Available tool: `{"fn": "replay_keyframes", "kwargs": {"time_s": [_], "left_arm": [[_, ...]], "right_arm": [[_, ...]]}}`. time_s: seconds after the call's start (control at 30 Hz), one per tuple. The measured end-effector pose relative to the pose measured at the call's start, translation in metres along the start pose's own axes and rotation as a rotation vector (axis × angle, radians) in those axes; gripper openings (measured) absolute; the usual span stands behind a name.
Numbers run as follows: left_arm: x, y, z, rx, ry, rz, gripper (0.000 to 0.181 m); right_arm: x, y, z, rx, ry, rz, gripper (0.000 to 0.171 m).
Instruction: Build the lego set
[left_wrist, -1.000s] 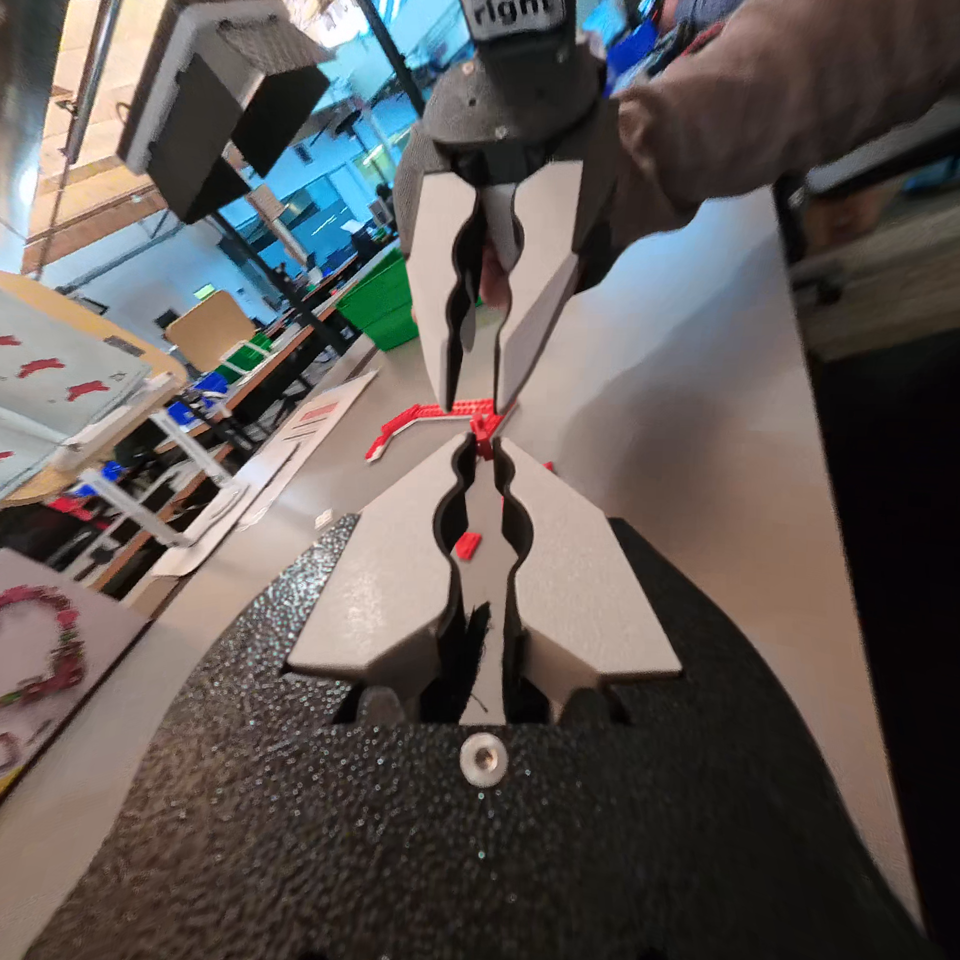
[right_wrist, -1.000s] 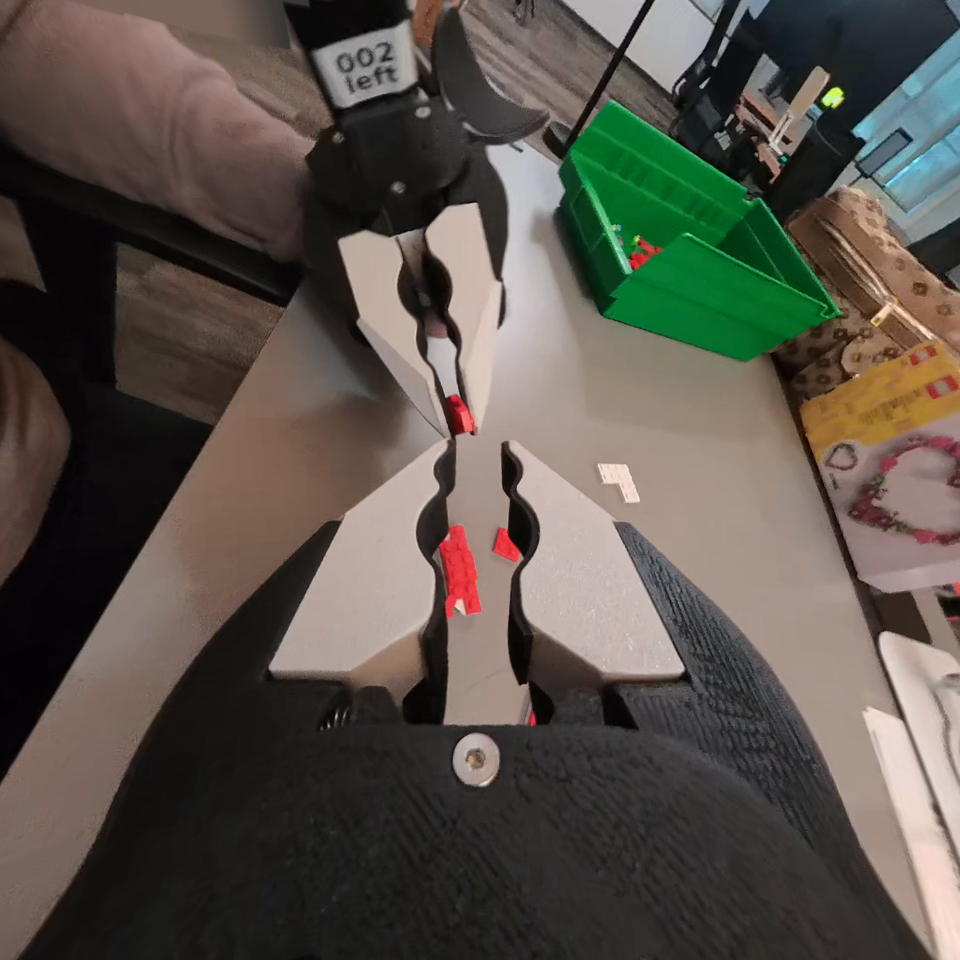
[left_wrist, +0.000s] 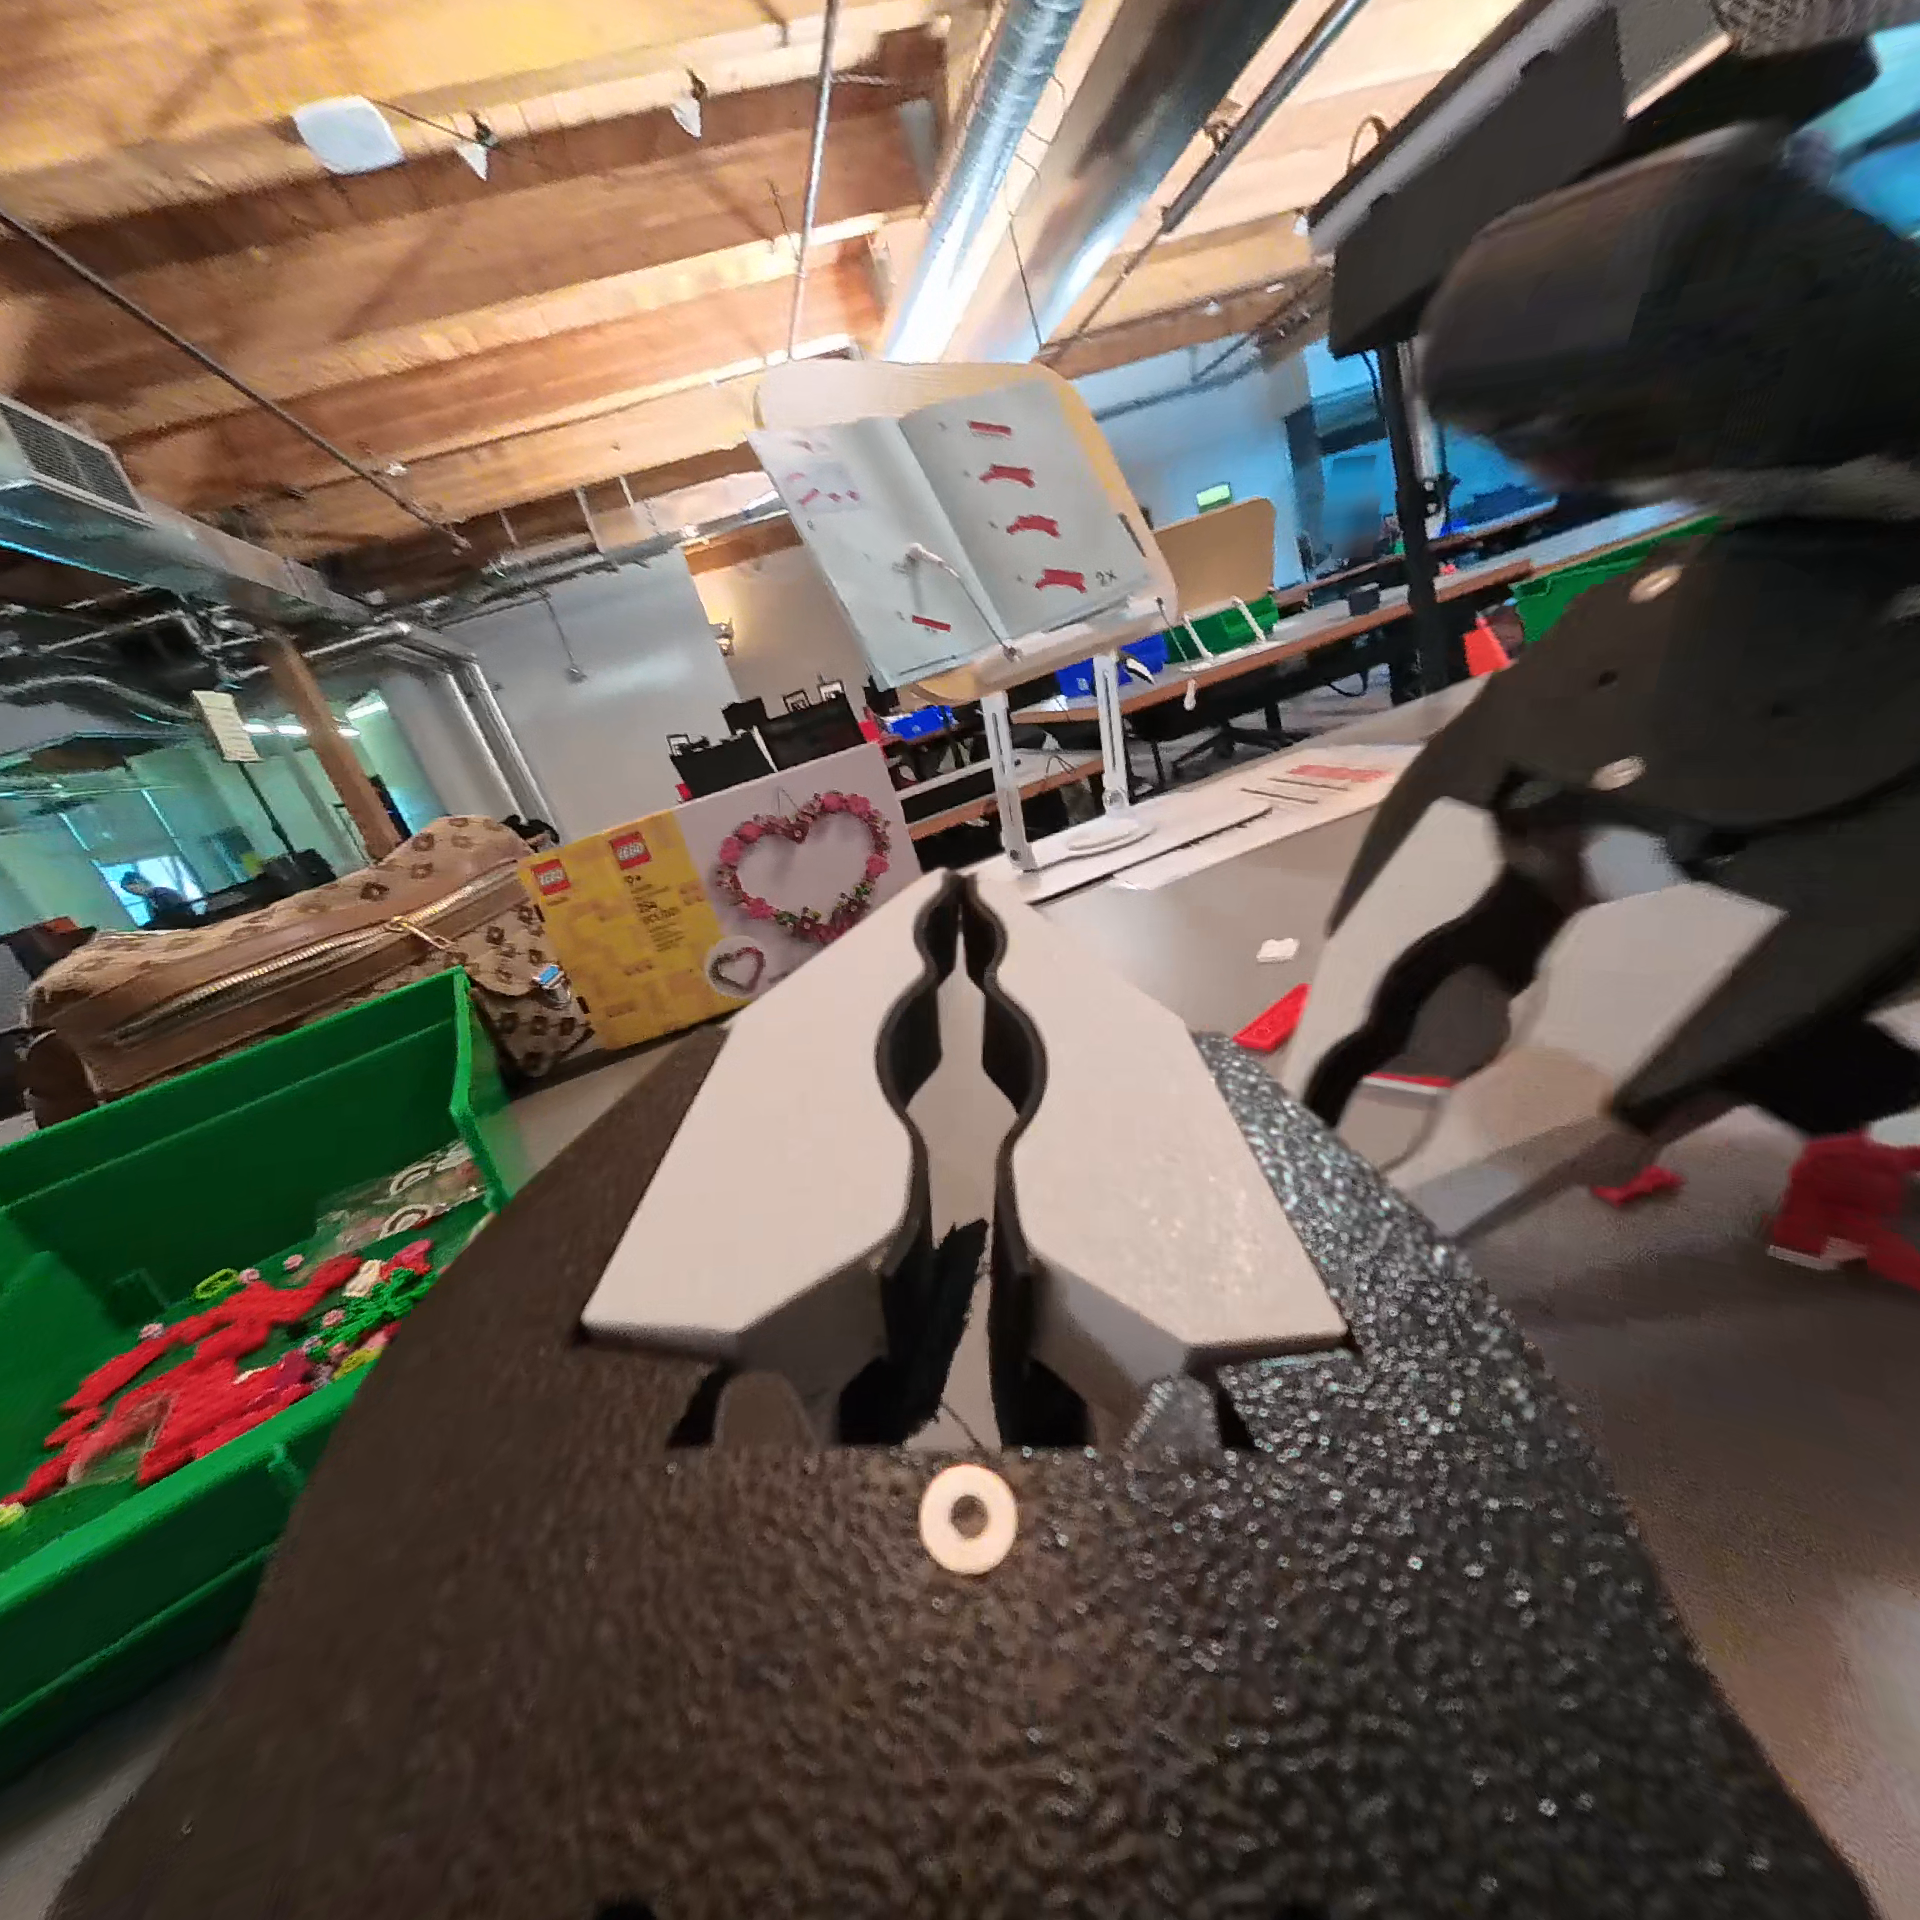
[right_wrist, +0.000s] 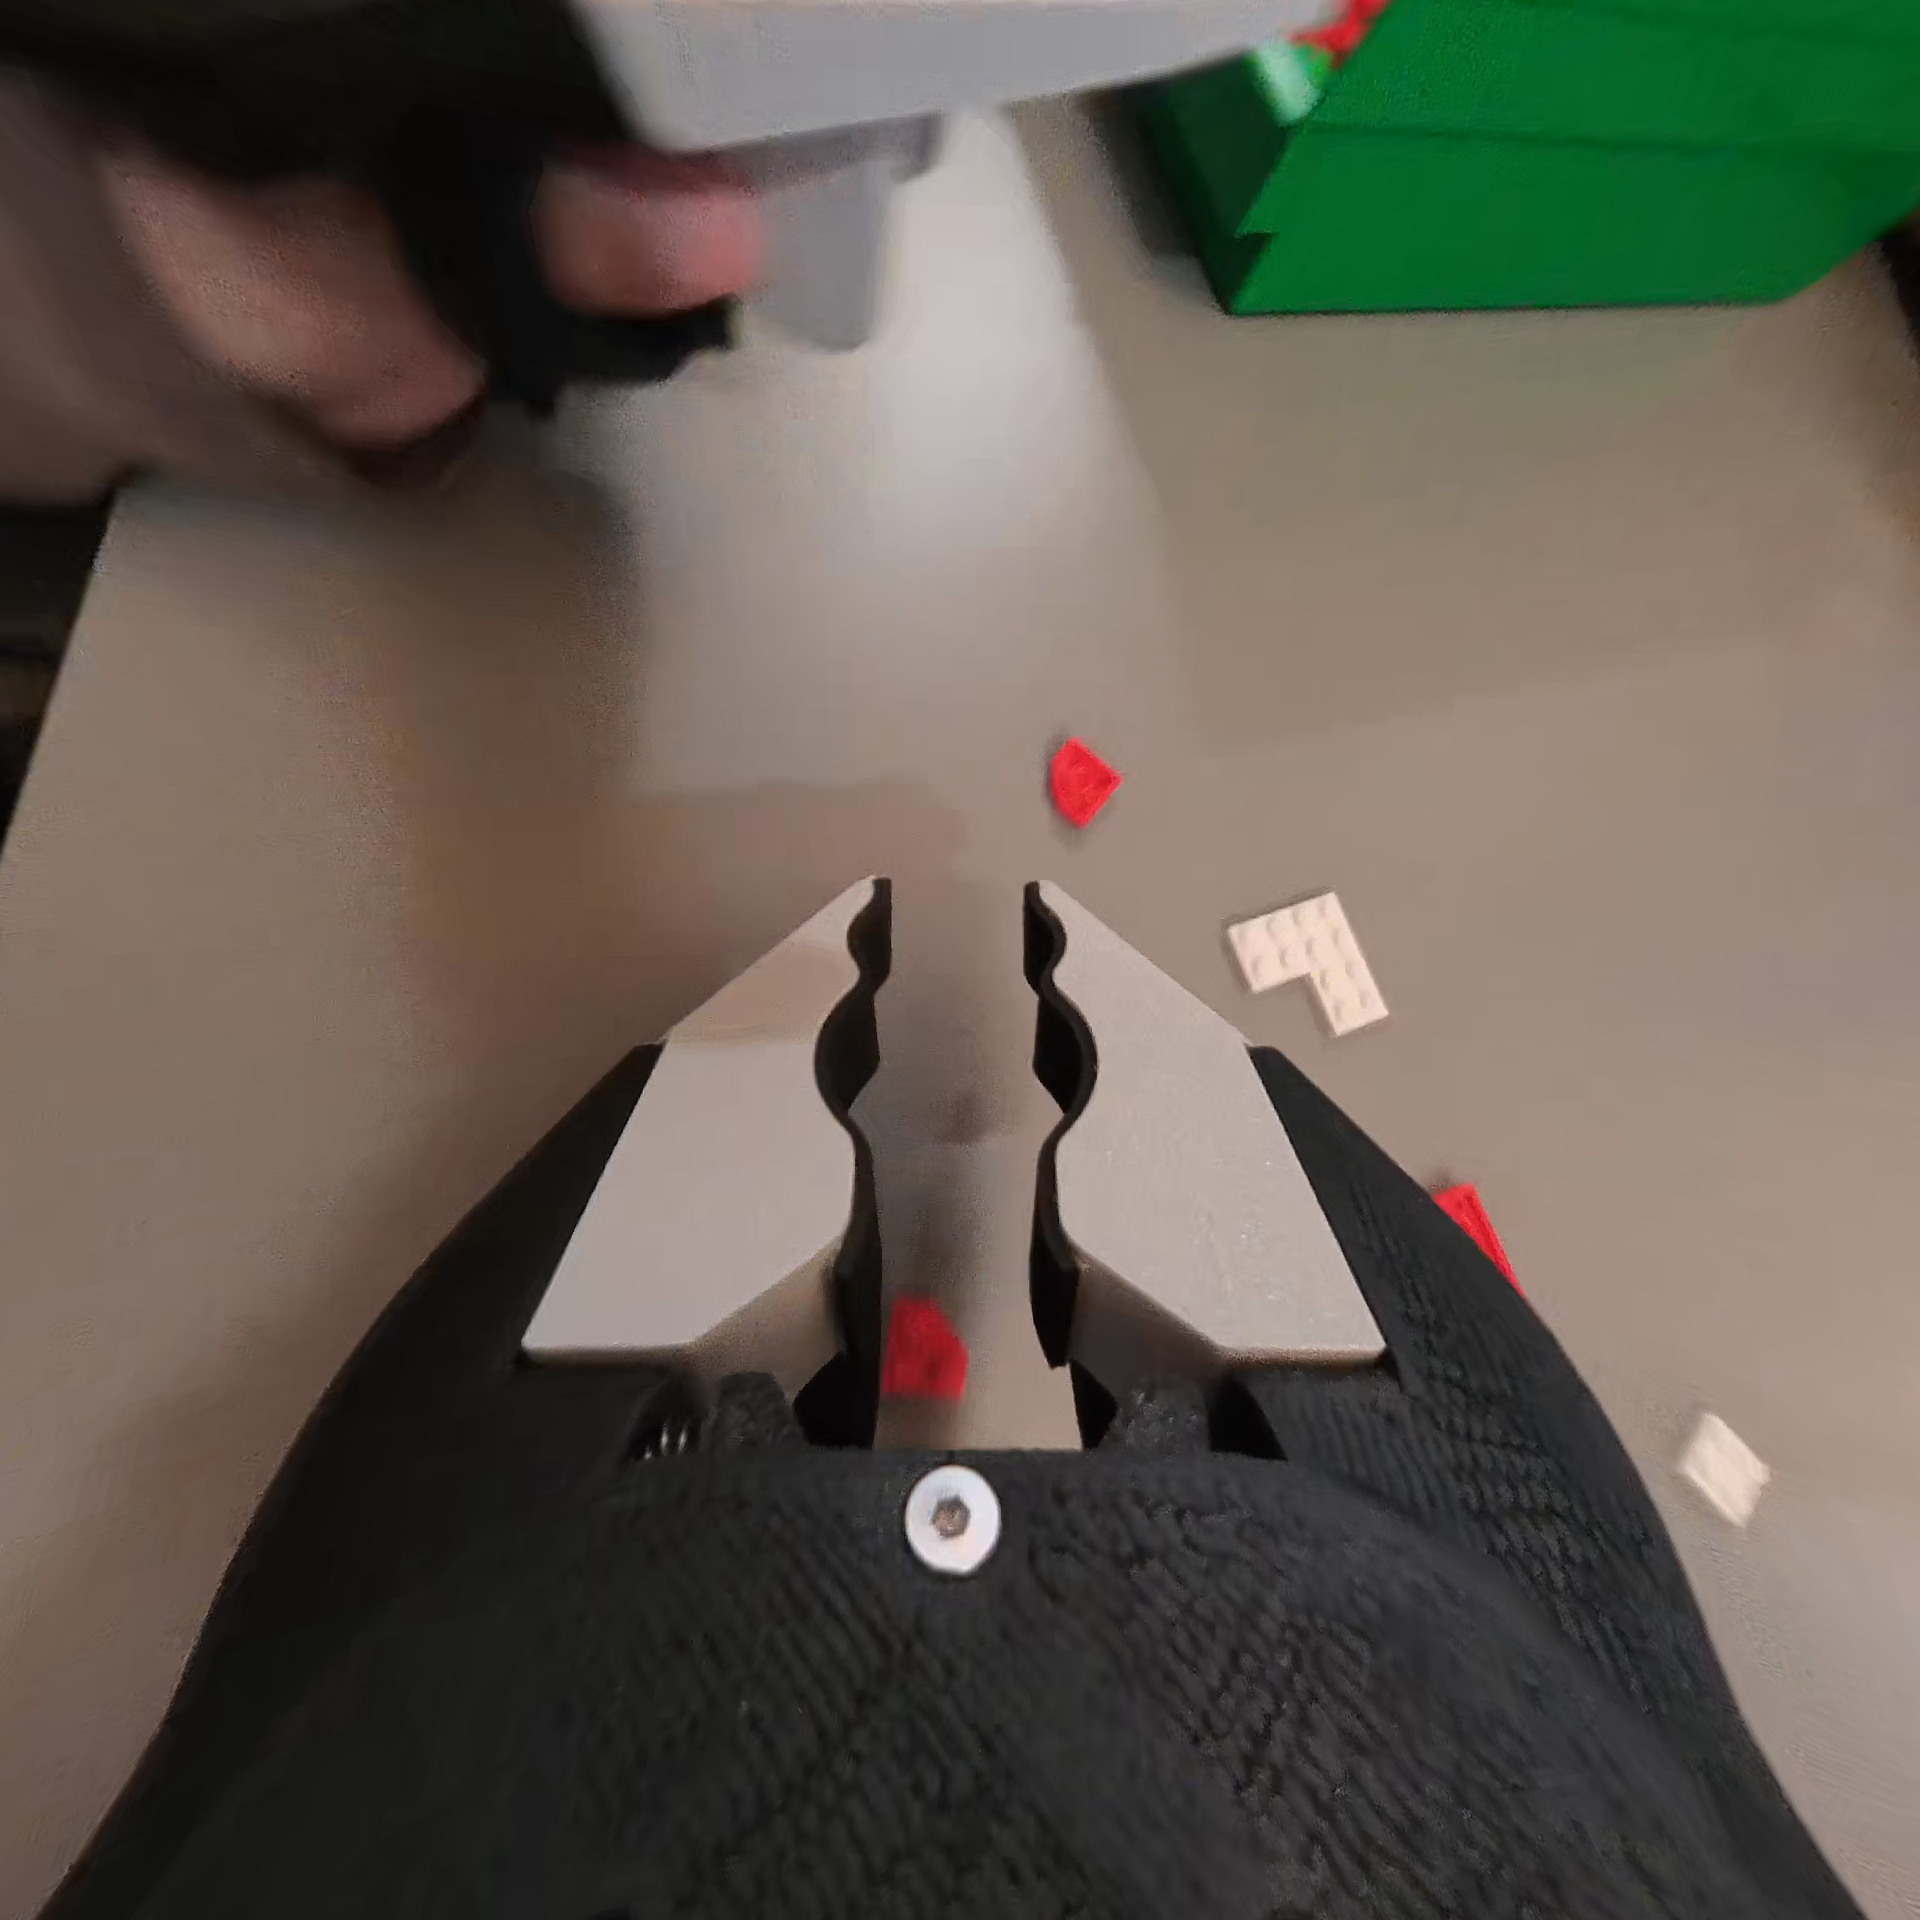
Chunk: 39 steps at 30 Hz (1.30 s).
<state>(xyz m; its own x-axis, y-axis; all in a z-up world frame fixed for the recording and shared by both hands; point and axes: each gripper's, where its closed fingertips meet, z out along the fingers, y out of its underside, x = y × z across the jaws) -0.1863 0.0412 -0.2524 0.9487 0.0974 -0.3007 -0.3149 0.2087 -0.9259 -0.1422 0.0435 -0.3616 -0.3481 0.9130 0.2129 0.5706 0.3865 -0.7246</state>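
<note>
Two red plates (right_wrist: 1083, 779) flank the parted right claw (right_wrist: 956, 894).

Around my right fingers (right_wrist: 1143, 1049) I count three red pieces (right_wrist: 1083, 779), two white pieces (right_wrist: 1307, 975), and one green bin (right_wrist: 1558, 177).

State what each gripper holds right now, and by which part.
Nothing. The left gripper is shut with only a thin slit at its tips and no piece visible there. The right gripper is open above the table, empty.

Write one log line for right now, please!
left claw: shut, empty | right claw: open, over table | white L plate: loose
</note>
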Motion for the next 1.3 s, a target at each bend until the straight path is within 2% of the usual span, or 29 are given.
{"fn": "replay_keyframes", "kwargs": {"time_s": [0.13,0.17,0.3,0.37,0.43,0.5,0.53,0.63,0.77,0.93,1.0,1.07,1.13,1.2,1.27,1.3], "left_arm": [[-0.005,0.000,-0.002,0.007,-0.013,-0.026,0.000],[-0.007,0.000,-0.002,0.006,-0.014,-0.034,0.000],[-0.010,0.002,-0.002,-0.002,-0.005,-0.068,0.000],[-0.009,0.004,-0.001,-0.018,0.015,-0.104,0.000],[-0.003,0.008,0.002,-0.054,0.082,-0.204,0.009],[0.007,0.015,0.006,-0.120,0.173,-0.363,0.026],[0.013,0.016,0.007,-0.142,0.228,-0.428,0.028],[0.028,0.021,0.006,-0.197,0.364,-0.530,0.025],[0.049,0.024,0.000,-0.250,0.515,-0.555,0.017],[0.069,0.024,-0.004,-0.272,0.608,-0.593,0.022],[0.074,0.019,-0.006,-0.258,0.646,-0.609,0.005],[0.076,0.016,-0.007,-0.235,0.657,-0.583,0.003],[0.078,0.009,-0.013,-0.182,0.698,-0.520,0.002],[0.081,-0.002,-0.018,-0.111,0.742,-0.472,0.003],[0.084,-0.007,-0.023,-0.072,0.769,-0.418,0.002],[0.086,-0.008,-0.024,-0.067,0.779,-0.392,0.002]], "right_arm": [[0.017,-0.008,0.031,-0.020,-0.034,0.181,0.032],[0.019,-0.007,0.037,-0.040,-0.038,0.193,0.029],[0.023,-0.006,0.047,-0.098,-0.030,0.159,0.015],[0.023,-0.005,0.046,-0.108,-0.028,0.099,0.015],[0.025,-0.007,0.041,-0.077,0.019,-0.013,0.014],[0.026,-0.020,0.028,0.037,0.089,-0.145,0.014],[0.027,-0.027,0.019,0.100,0.143,-0.205,0.014],[0.025,-0.040,-0.009,0.239,0.282,-0.380,0.014],[0.018,-0.043,-0.033,0.306,0.370,-0.492,0.014],[0.008,-0.047,-0.048,0.356,0.377,-0.550,0.014],[0.005,-0.047,-0.051,0.357,0.383,-0.572,0.015],[0.003,-0.049,-0.054,0.368,0.381,-0.590,0.015],[-0.008,-0.052,-0.061,0.445,0.278,-0.539,0.017],[-0.022,-0.056,-0.073,0.565,0.013,-0.300,0.030],[-0.023,-0.057,-0.086,0.623,-0.174,-0.097,0.027],[-0.021,-0.058,-0.092,0.650,-0.211,-0.055,0.018]]}}
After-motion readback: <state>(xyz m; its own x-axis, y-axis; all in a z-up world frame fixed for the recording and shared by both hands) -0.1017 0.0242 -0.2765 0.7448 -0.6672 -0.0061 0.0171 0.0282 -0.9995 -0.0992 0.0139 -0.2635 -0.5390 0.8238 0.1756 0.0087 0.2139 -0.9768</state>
